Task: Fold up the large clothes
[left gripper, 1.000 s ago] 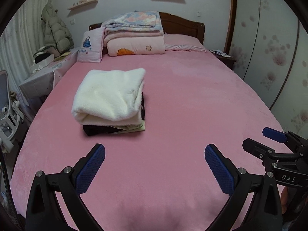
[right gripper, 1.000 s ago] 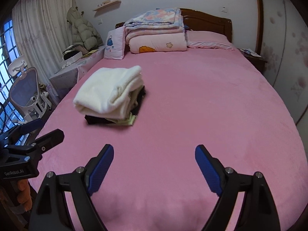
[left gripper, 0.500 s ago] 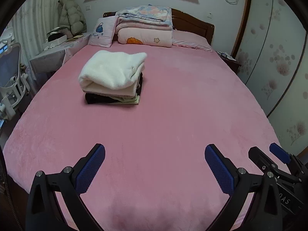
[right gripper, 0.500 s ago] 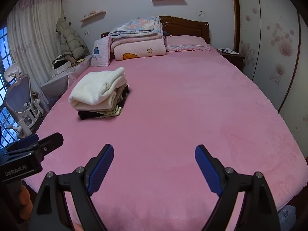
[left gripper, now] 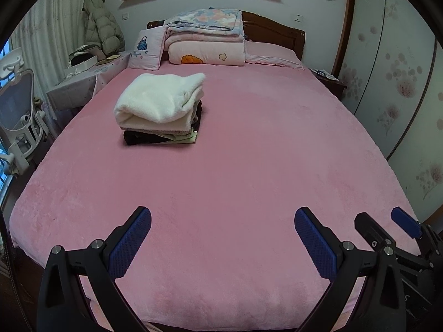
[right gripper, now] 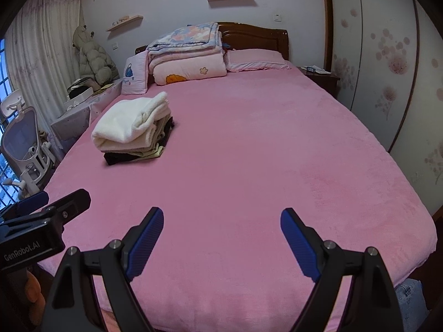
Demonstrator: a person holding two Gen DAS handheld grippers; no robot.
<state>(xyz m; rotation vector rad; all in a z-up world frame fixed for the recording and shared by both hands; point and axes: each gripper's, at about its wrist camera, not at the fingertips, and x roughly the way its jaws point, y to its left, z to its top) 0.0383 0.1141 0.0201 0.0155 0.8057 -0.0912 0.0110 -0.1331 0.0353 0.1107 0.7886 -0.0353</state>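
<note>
Both claws hang wide apart and empty above the foot of the pink bed [left gripper: 249, 166]: the left claw [left gripper: 223, 238] and, beside it, the right claw [right gripper: 221, 235]. The stack of folded clothes [left gripper: 162, 108], white on top, lies on the bed near the pillows [left gripper: 206, 52], well apart from both claws.

A pink bed [left gripper: 235, 166] with a wooden headboard [left gripper: 274, 31], stacked quilts [left gripper: 206, 38] and a pillow [left gripper: 145, 48]. A white office chair [left gripper: 19, 105] and puffy coat [left gripper: 101, 27] stand left.
</note>
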